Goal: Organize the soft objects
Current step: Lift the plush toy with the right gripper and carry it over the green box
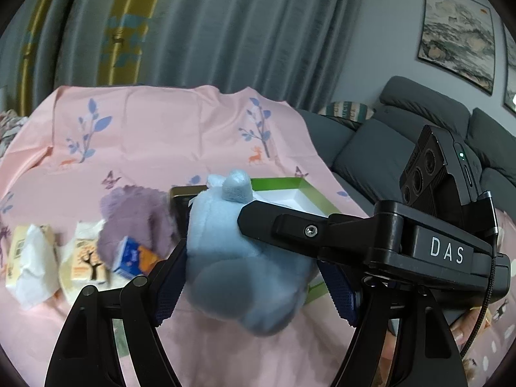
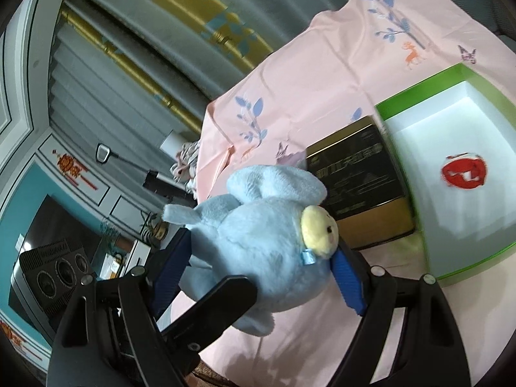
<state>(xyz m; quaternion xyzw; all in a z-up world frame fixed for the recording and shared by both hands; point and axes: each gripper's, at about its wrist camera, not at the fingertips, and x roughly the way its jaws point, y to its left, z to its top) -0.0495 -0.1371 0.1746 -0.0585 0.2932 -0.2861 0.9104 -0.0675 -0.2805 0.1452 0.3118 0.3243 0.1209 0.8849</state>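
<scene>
Between ribbed blue fingers (image 1: 169, 285), fuzzy round blue plush toy (image 1: 238, 258)

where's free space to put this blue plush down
Inside the green-rimmed white box, around its red round sticker. Also the far pink cloth behind the purple fluffy item. Crowded: the tissue packs on the left.

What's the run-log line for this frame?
held: blue plush toy | left claw: shut on toy | right claw: shut on toy | toy: off pink cloth | green box: open
</scene>
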